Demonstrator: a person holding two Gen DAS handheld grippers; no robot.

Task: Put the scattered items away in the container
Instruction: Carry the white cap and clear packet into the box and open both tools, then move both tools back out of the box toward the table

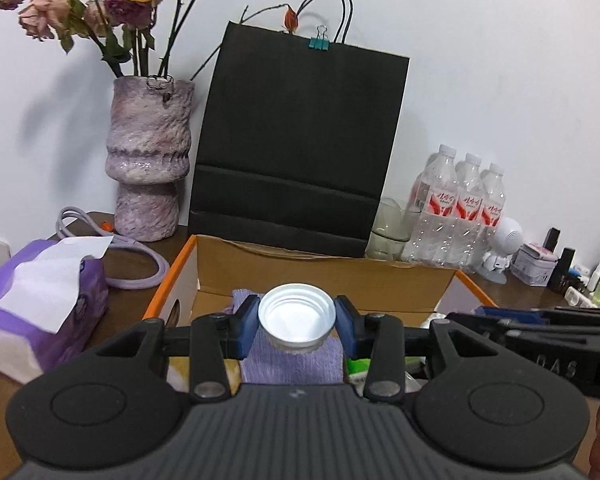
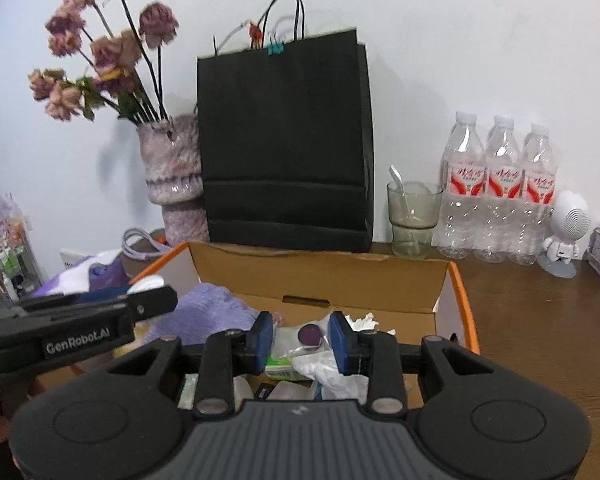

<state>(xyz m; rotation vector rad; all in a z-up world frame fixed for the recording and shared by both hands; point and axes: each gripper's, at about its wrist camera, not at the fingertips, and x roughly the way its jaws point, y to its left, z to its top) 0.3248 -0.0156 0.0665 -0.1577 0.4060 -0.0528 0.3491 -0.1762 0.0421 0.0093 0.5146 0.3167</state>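
White plastic, thin-walled: the cap (image 1: 297,317) sat open side up between the blue pads of your left gripper (image 1: 297,322), both pads pressing on its rim from either side, so that tool was clenched on it. It hung above the purple cloth (image 1: 296,364) lying in the cardboard box (image 1: 332,270), already within the box's walls as the left wrist view showed it.

Handling, as judged: the cap looked light and stiff but smooth, so a grip across its full width, as you had it, was likely the only secure one; squeezed hard it might pop out sideways. Dropped on the cloth, it should land softly and not bounce out.

Your right gripper (image 2: 300,338) held nothing; its pads stood apart with empty air between them, over a clear packet with a purple disc (image 2: 311,336) and crumpled white paper (image 2: 332,368) inside the box. Those pieces looked soft and light, and were already in.

Beyond the box: a tissue pack (image 1: 40,304) to the left on the wooden table (image 2: 540,320), then a black paper bag (image 1: 296,148) upright just behind the far wall of the box, a vase (image 1: 150,156) of dried roses, a glass (image 2: 413,220) with a spoon in it, and water bottles (image 2: 500,184) against the wall.
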